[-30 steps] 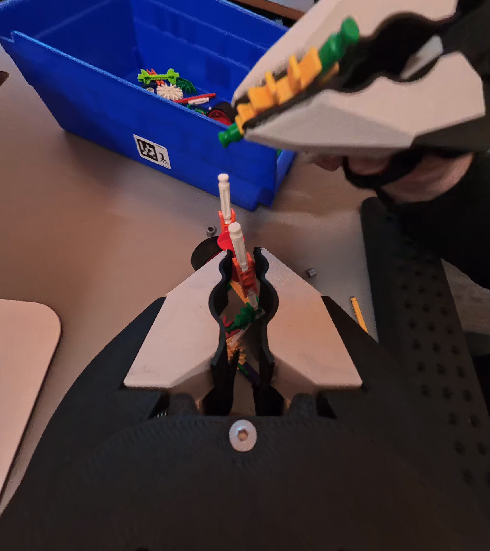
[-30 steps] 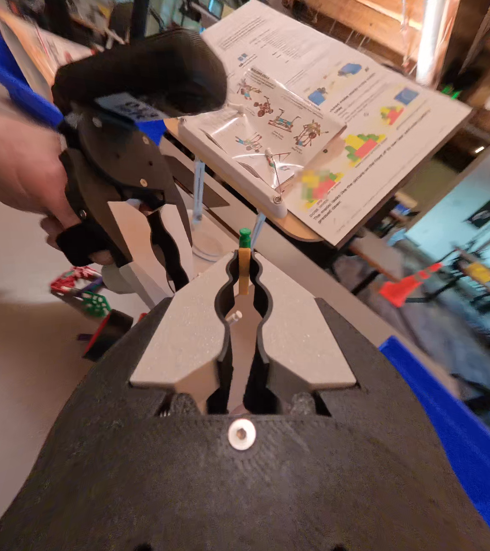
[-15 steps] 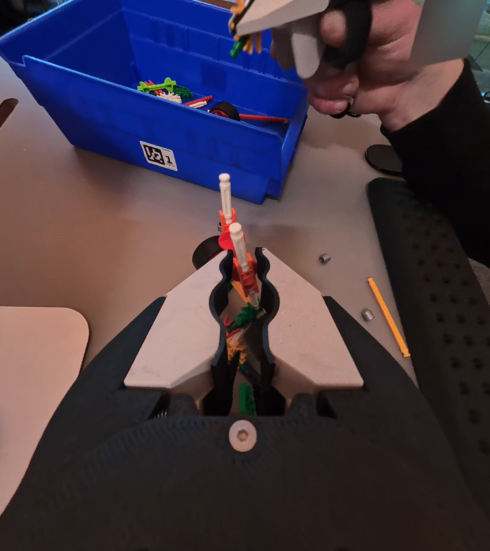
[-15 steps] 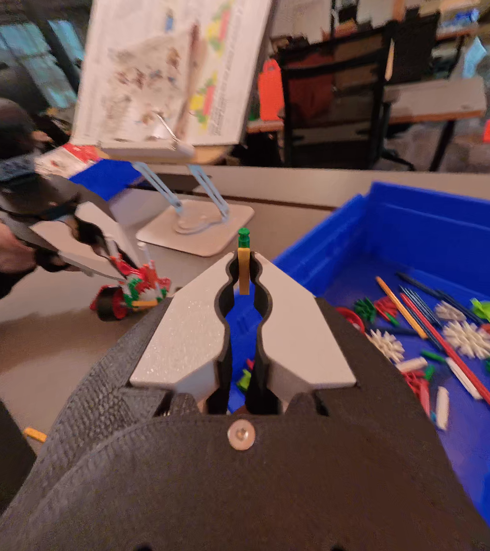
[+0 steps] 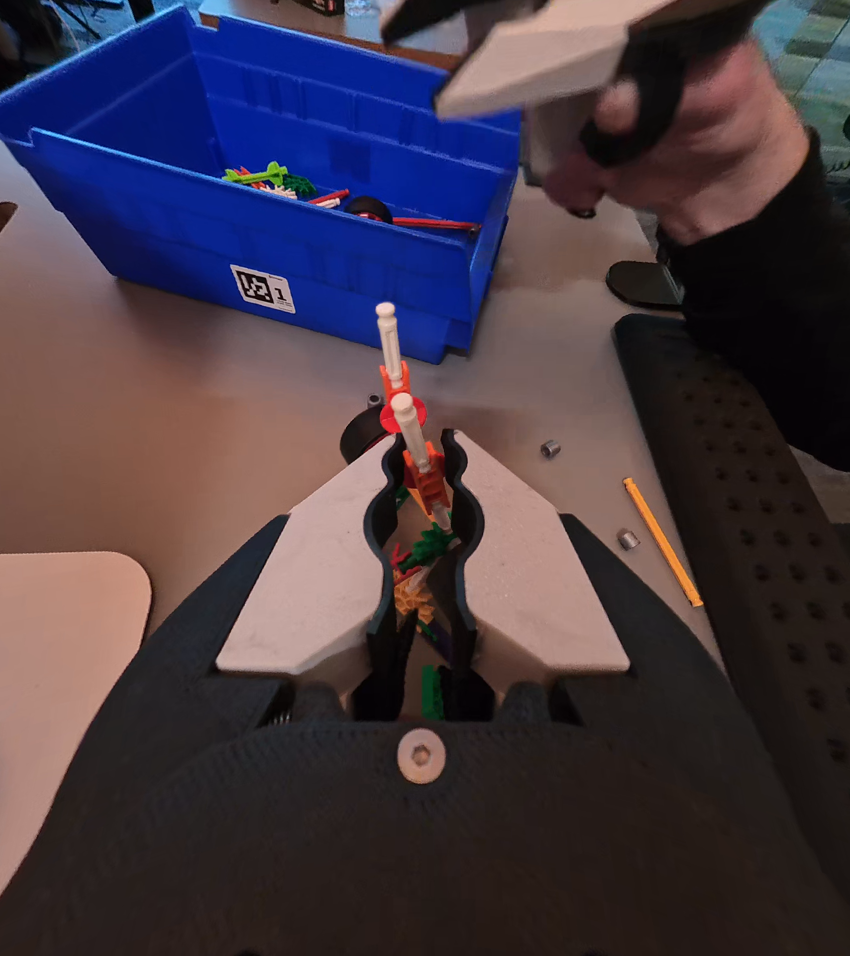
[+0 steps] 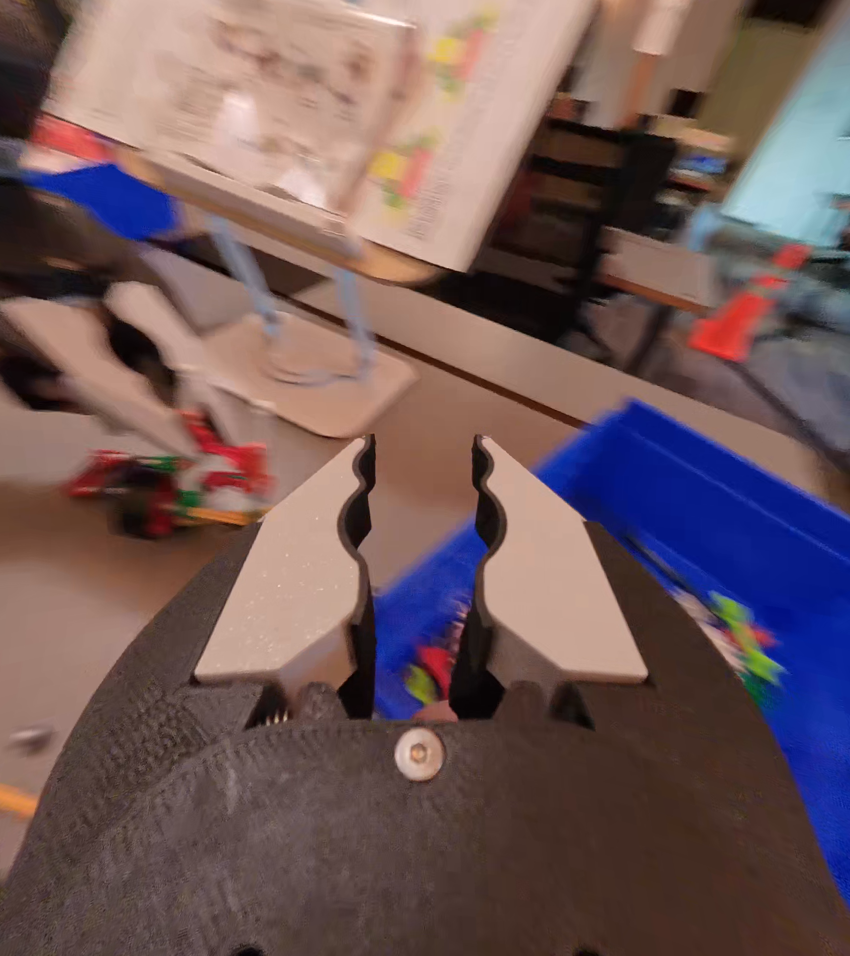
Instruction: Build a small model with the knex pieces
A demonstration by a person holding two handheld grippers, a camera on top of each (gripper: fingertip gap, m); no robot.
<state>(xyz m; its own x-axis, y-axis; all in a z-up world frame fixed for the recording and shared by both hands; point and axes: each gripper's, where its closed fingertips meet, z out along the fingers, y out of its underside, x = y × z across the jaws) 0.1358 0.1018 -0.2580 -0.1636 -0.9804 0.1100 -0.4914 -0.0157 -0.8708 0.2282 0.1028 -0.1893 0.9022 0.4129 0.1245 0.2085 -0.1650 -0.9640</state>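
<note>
blue bin [image 5: 361,269], yellow rod [image 5: 662,541], document stand [image 6: 330,372]

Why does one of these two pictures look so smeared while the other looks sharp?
Right wrist view: motion blur smears the blue bin, toy model and instruction sheet; only its own open tool stays crisp. Left wrist view: mostly sharp, dim warm light, wide-angle bending at the edges, only the other tool blurred.

Both wrist views close, forward-facing; share blue bin [image 5: 340,248].
</note>
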